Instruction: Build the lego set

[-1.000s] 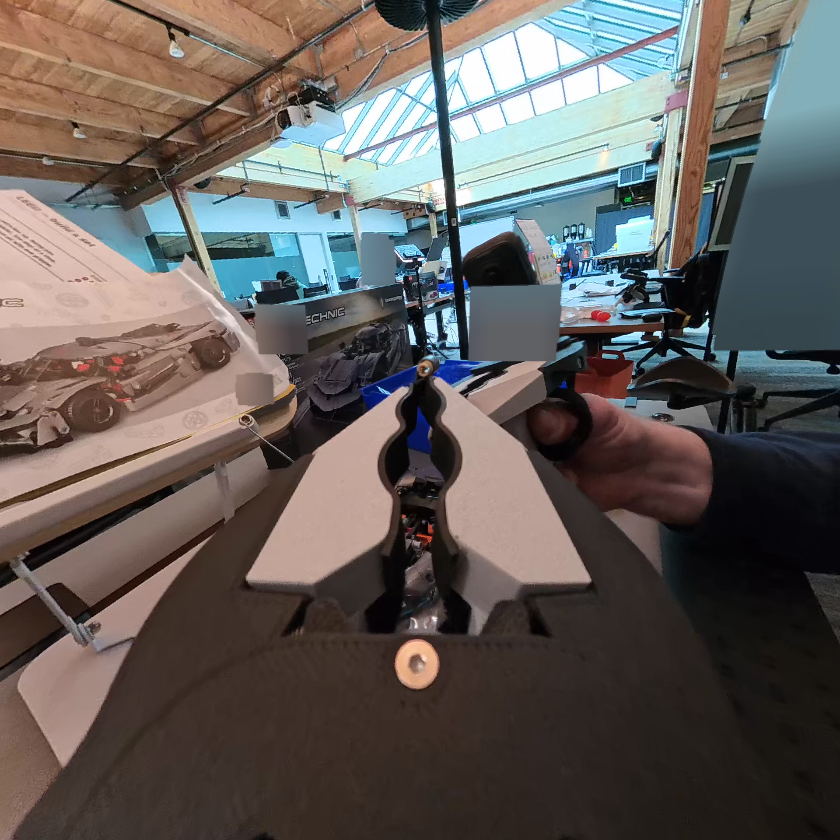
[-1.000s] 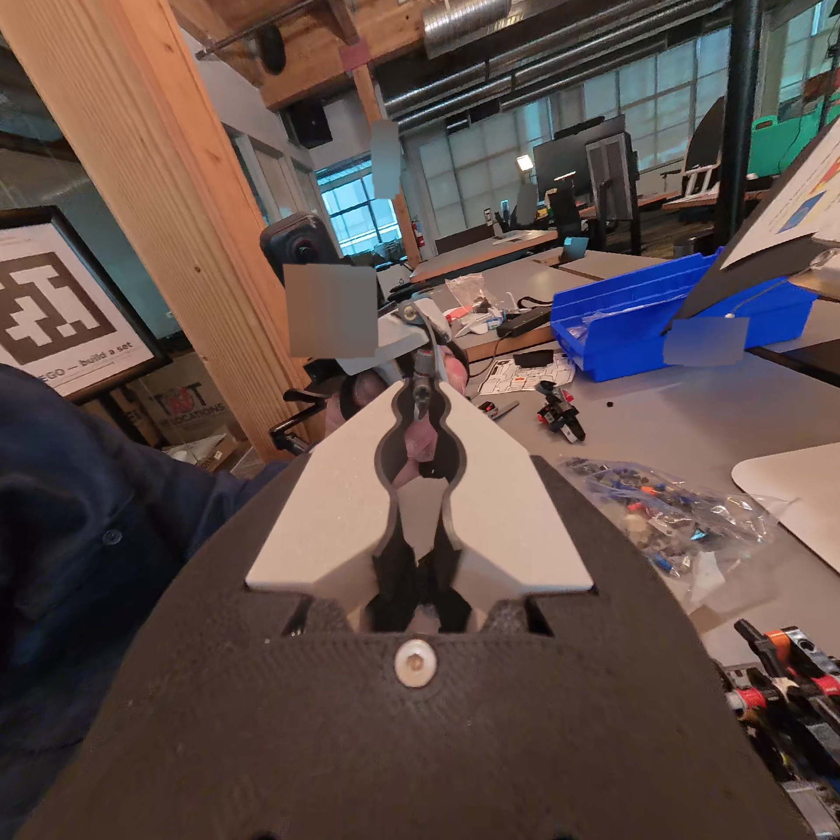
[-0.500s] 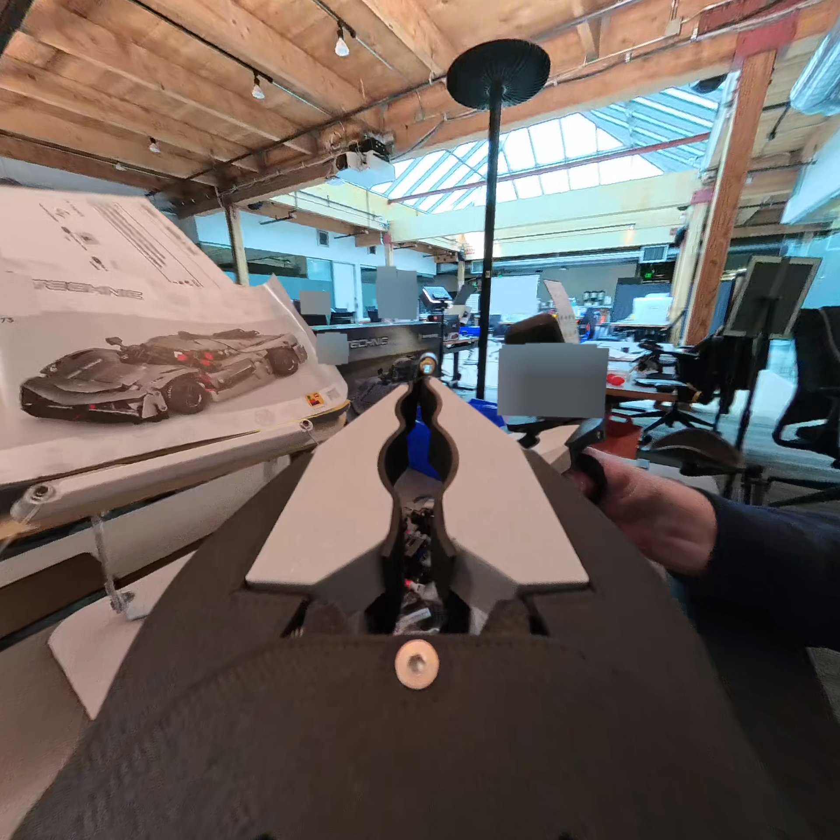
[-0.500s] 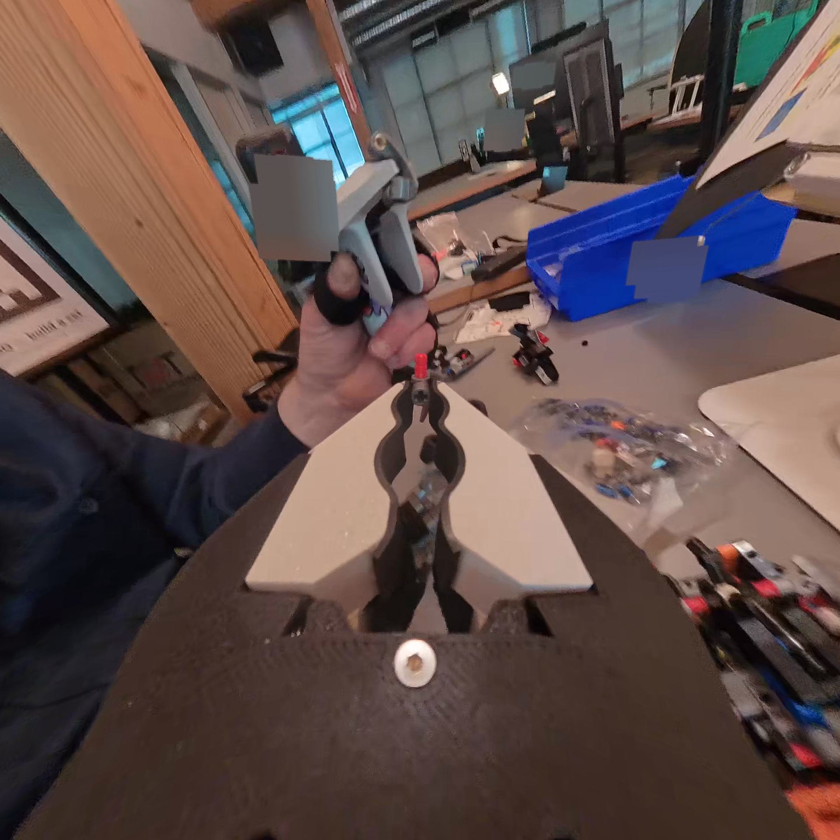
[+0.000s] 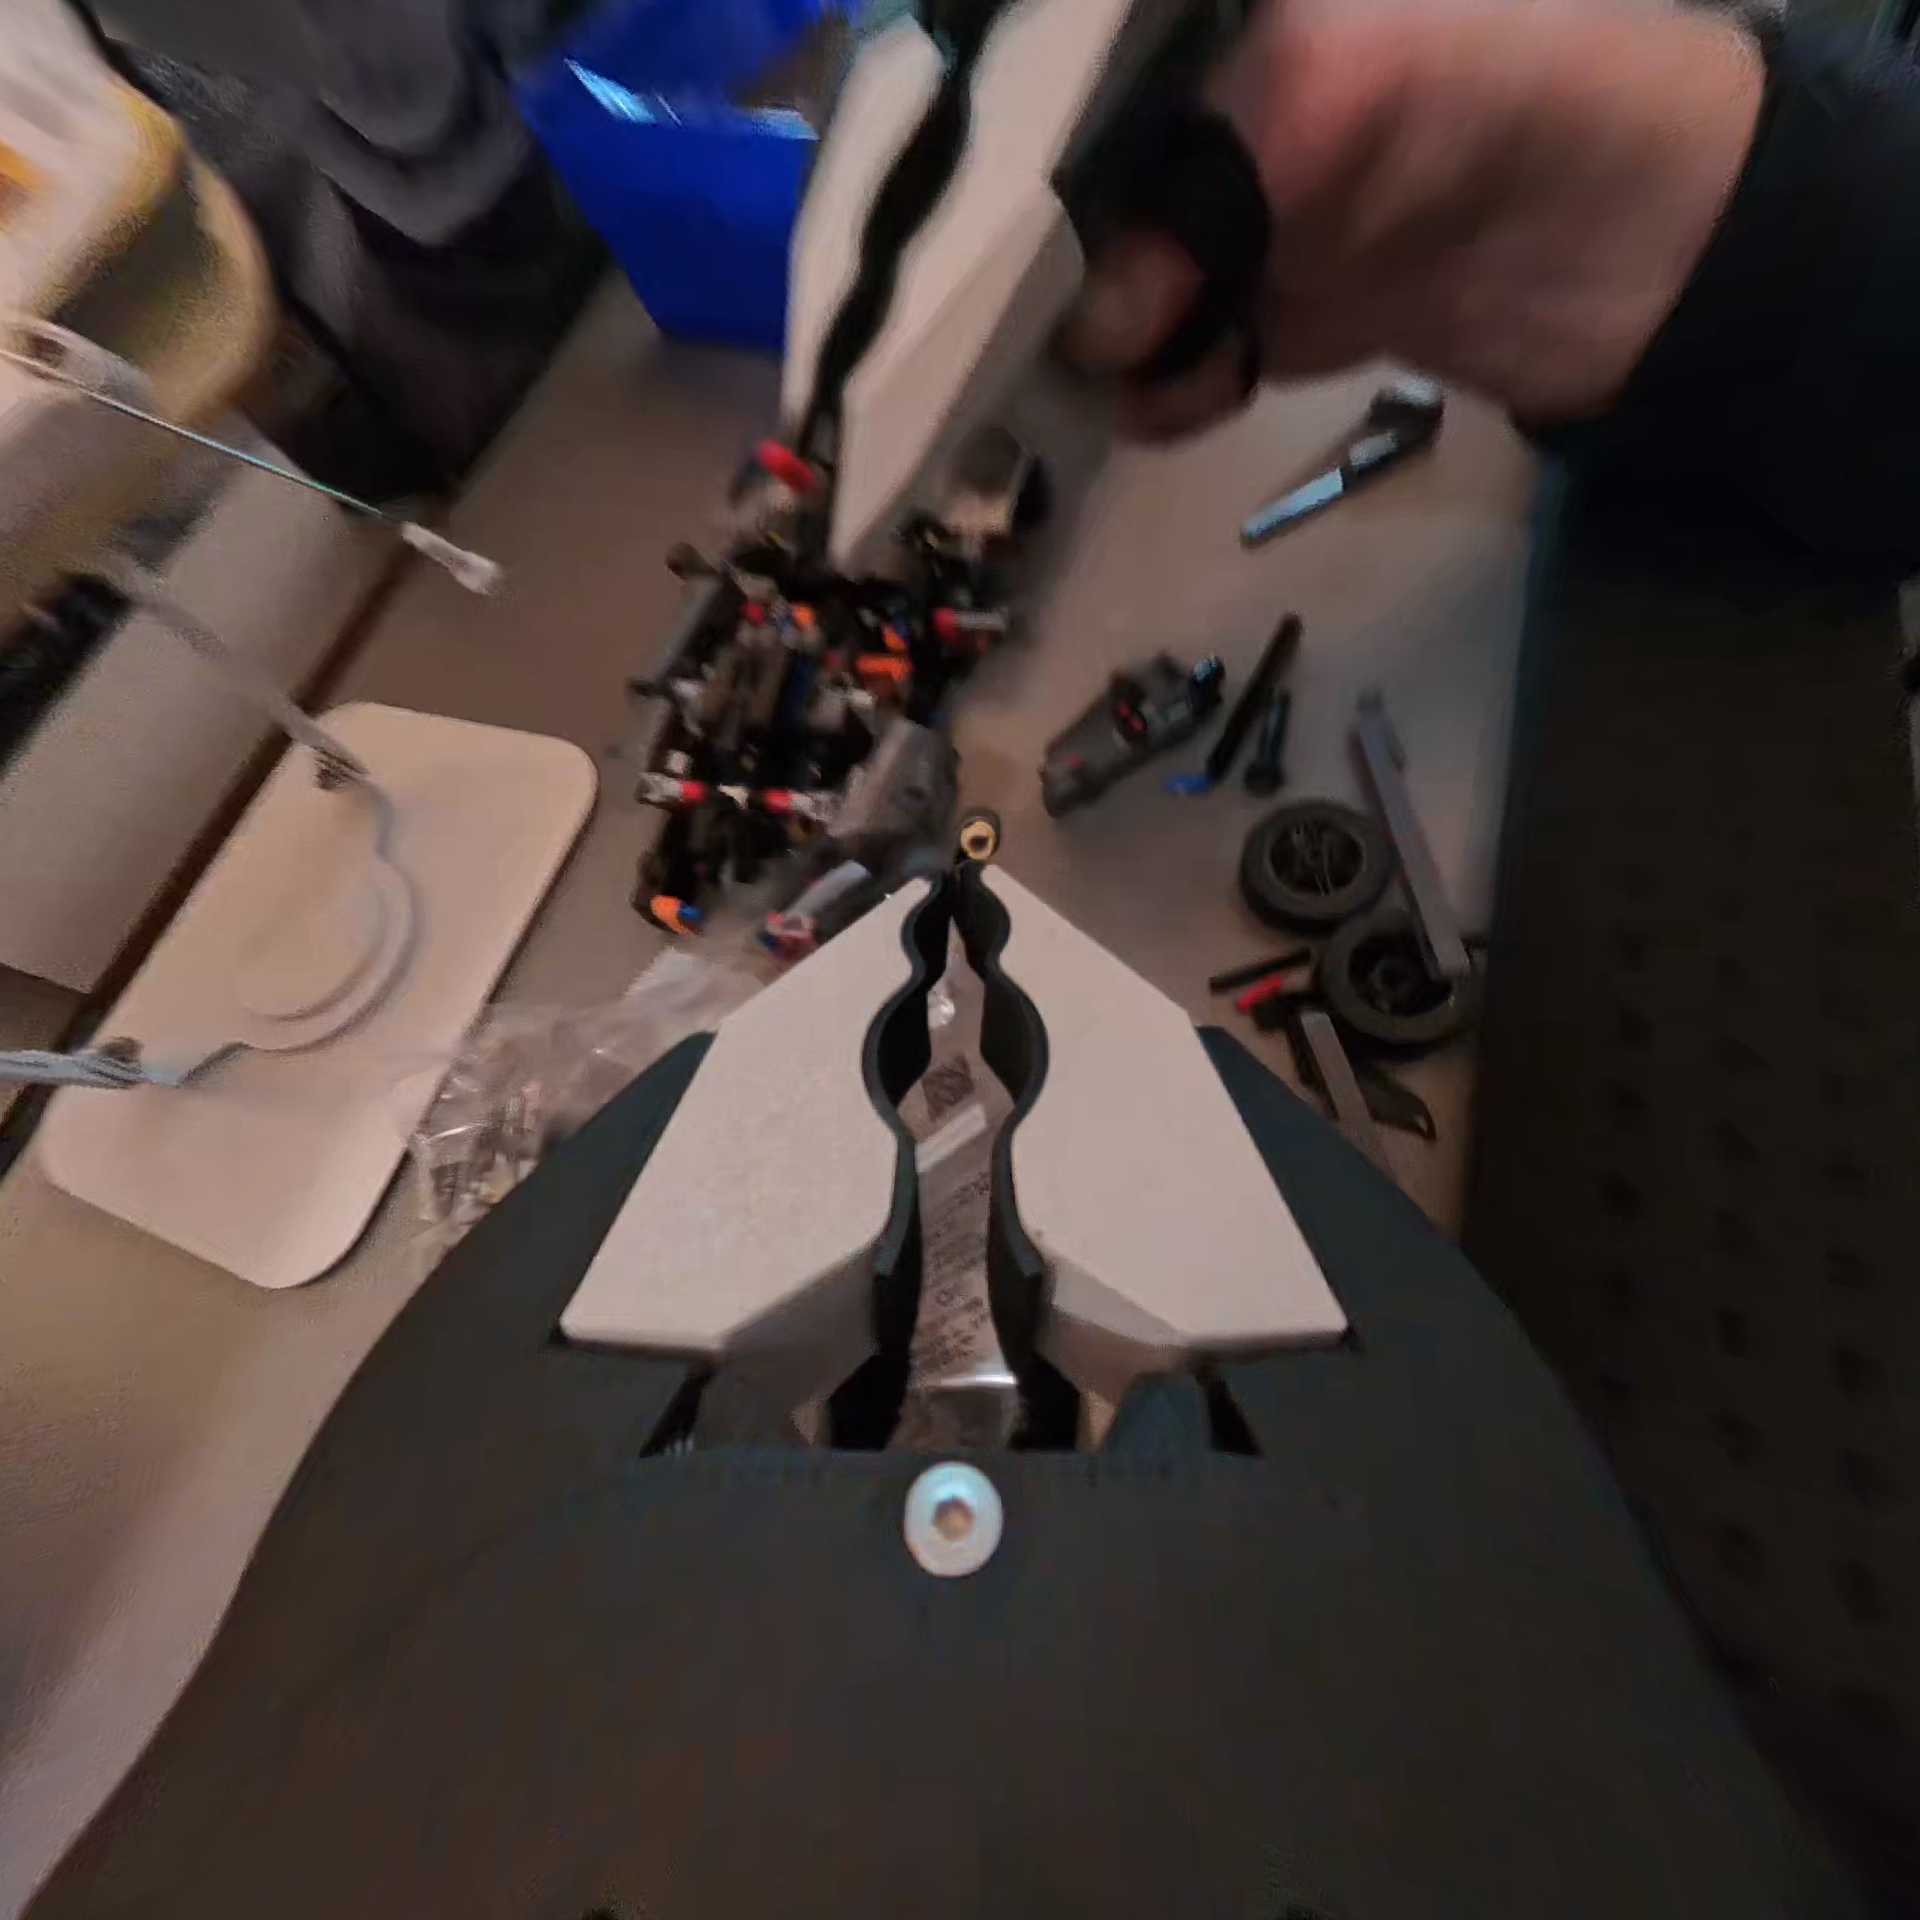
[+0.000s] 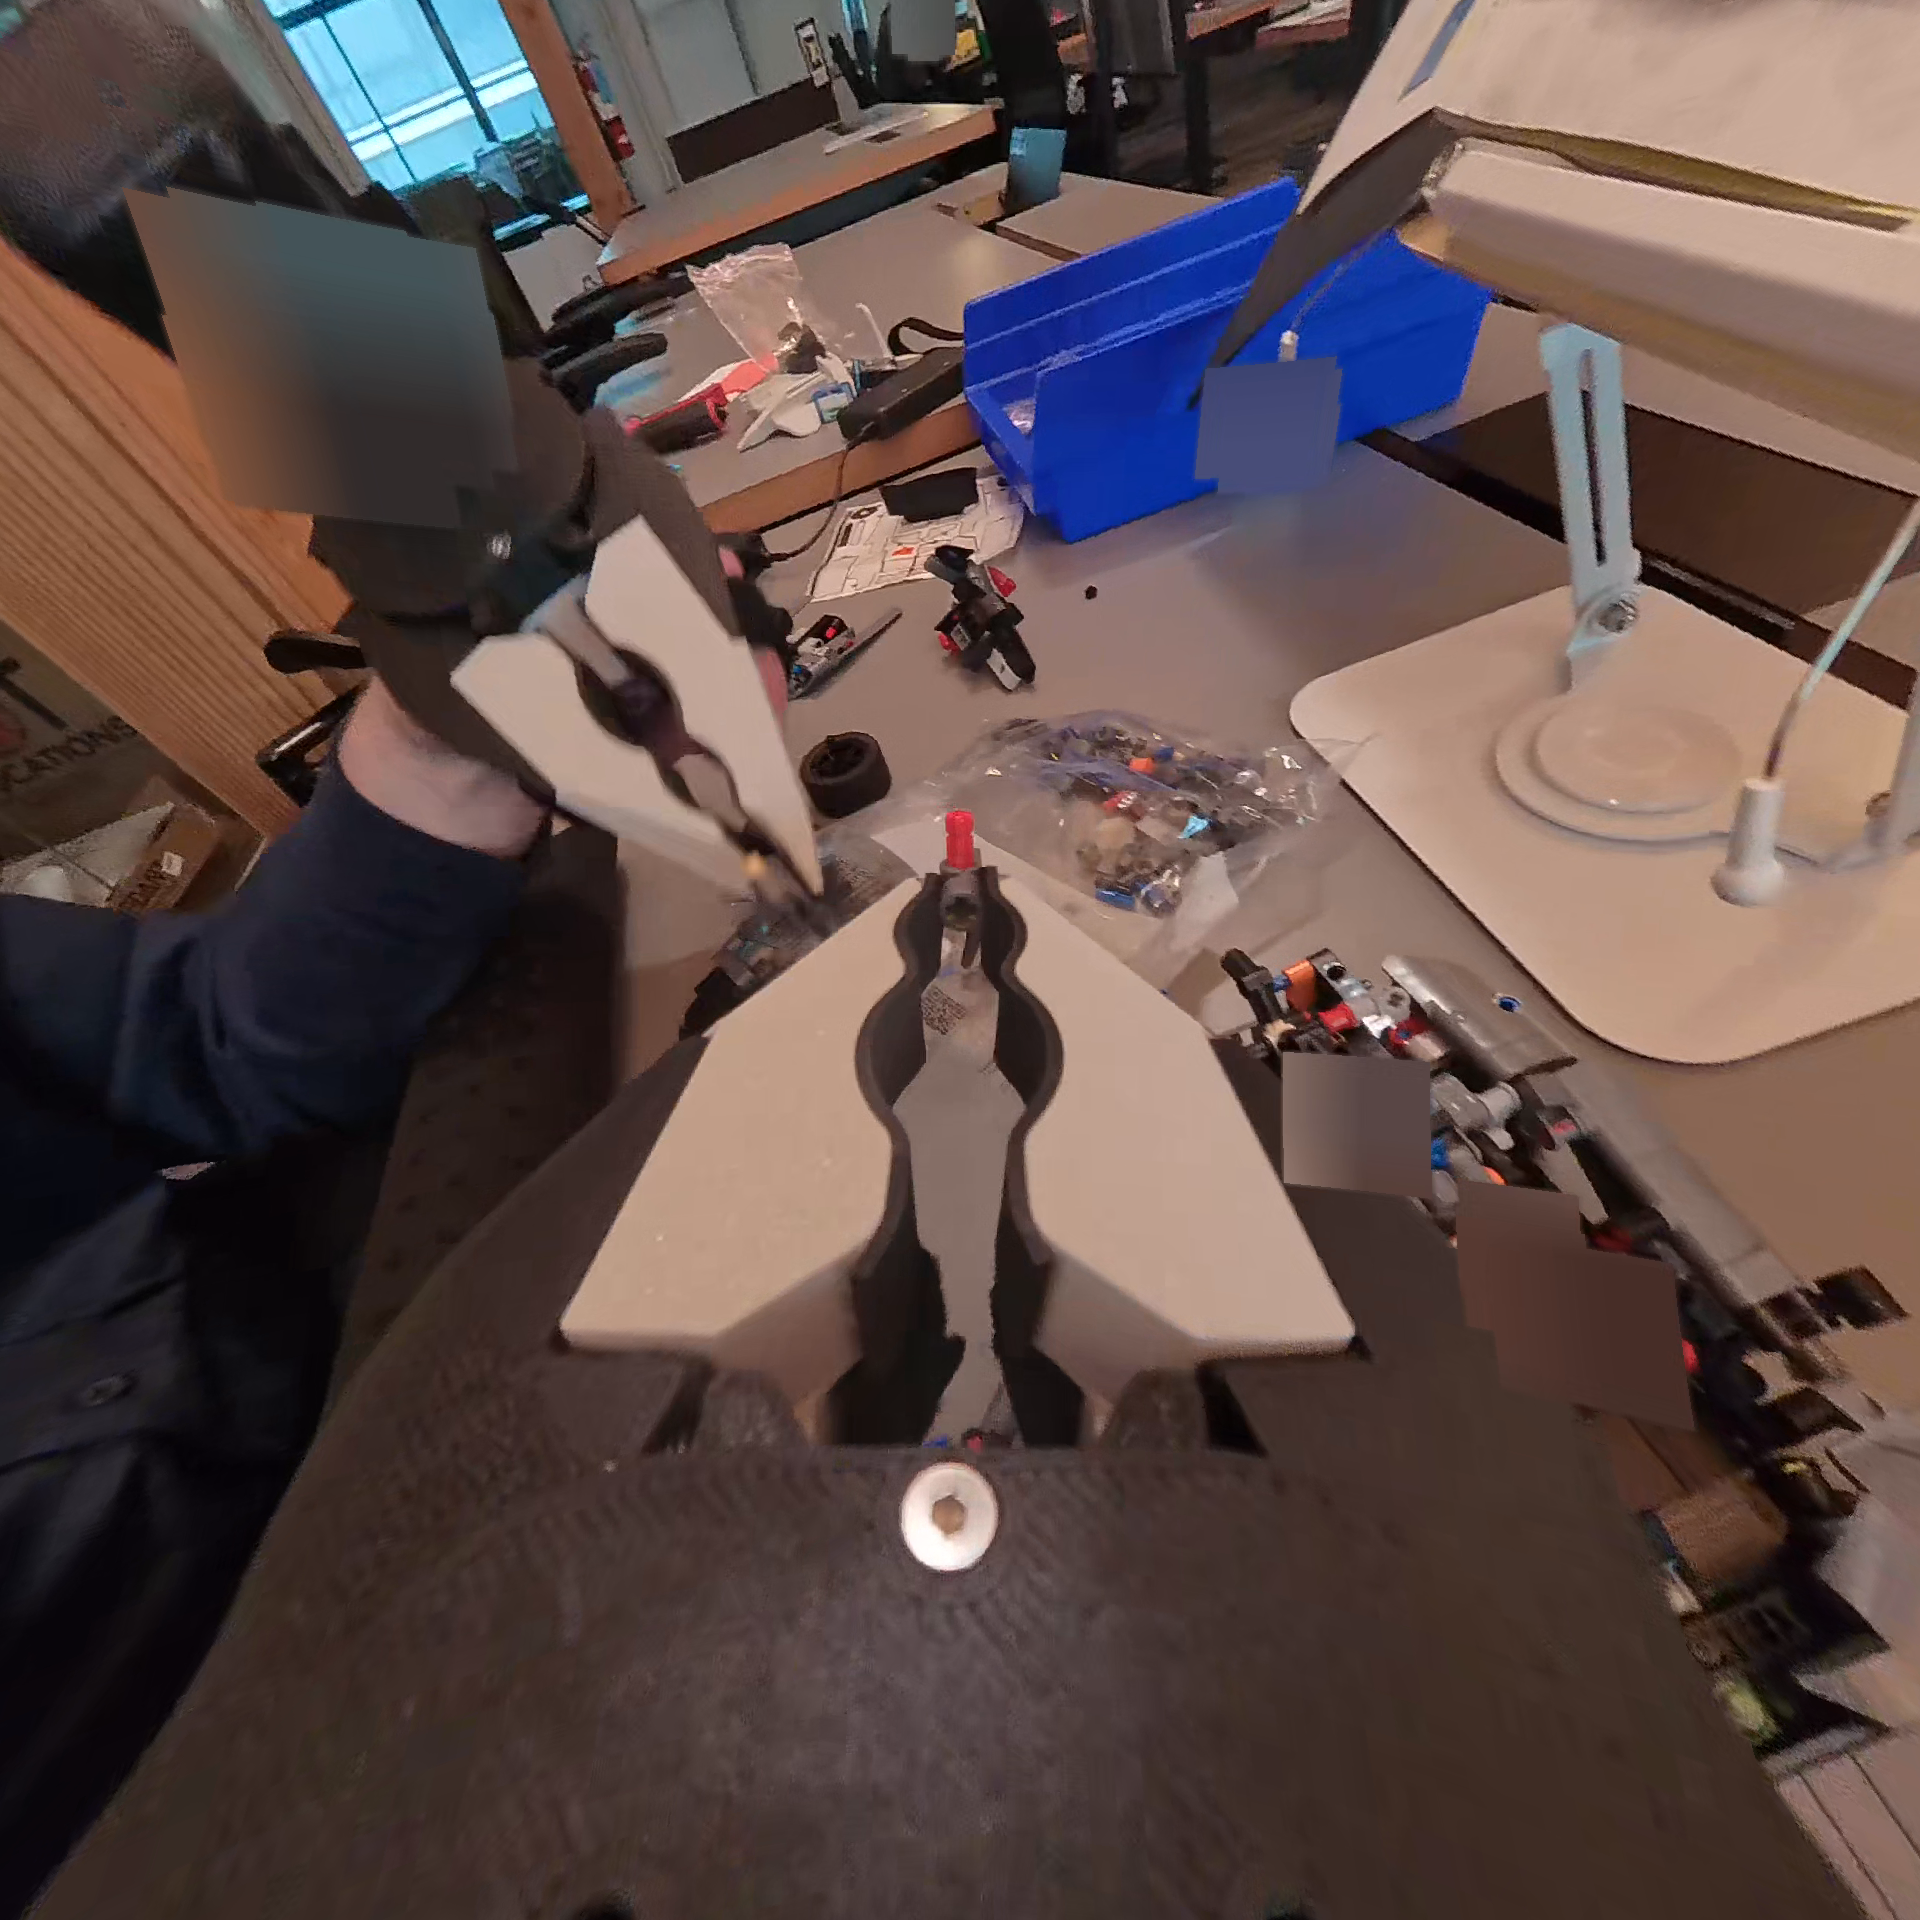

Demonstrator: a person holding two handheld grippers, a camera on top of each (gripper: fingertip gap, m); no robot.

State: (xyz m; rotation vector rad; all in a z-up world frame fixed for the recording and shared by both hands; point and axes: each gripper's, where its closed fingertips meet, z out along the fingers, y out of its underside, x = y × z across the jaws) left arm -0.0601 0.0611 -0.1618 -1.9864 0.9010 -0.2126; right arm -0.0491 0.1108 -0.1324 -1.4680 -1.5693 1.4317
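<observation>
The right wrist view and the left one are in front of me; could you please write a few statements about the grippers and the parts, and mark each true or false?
1. The right gripper is shut on a red-tipped pin. True.
2. The left gripper is empty. False: it pinches a small tan pin.
3. The blue bin stands on the floor. False: it is on the table.
4. A clear bag of parts lies on the table. True.
5. Loose black wheels lie on the table. True.

- An open-plan workshop office: grey worktop (image 6: 1299,582) strewn with parts, blue parts bin (image 6: 1143,353).
- Further desks (image 6: 790,177), timber post (image 6: 561,94), large windows (image 6: 416,73) behind.
</observation>
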